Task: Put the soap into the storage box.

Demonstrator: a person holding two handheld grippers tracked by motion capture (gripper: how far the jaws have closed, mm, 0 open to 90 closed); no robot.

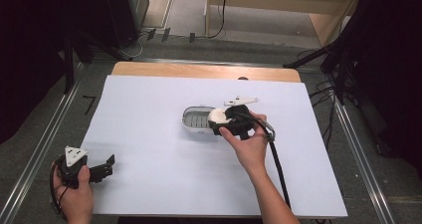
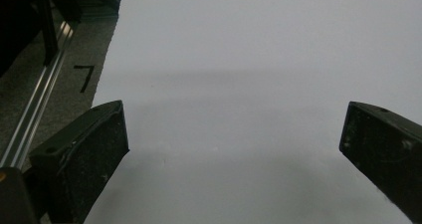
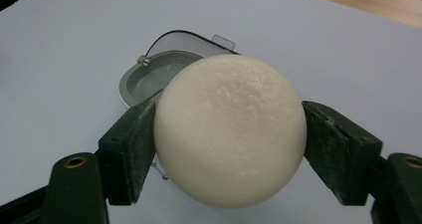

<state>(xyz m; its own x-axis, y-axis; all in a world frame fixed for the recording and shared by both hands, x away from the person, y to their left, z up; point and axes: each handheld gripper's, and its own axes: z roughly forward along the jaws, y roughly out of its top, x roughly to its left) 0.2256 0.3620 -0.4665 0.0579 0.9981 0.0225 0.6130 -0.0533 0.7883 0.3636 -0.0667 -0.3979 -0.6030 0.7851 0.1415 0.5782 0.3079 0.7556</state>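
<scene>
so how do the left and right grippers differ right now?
The right gripper is shut on a round cream soap bar; the left gripper is open, with bare white sheet between its jaws. The right sits mid-table by the grey soap dish; the left sits at the near left corner. Both have black jaws.

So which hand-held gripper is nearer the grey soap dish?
Right. The right hand-held gripper holds the round white soap at the soap dish; the left hand-held gripper sits far off, near the table's corner.

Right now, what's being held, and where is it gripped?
The right gripper holds a round soap bar by its two opposite edges. The left gripper holds nothing.
</scene>
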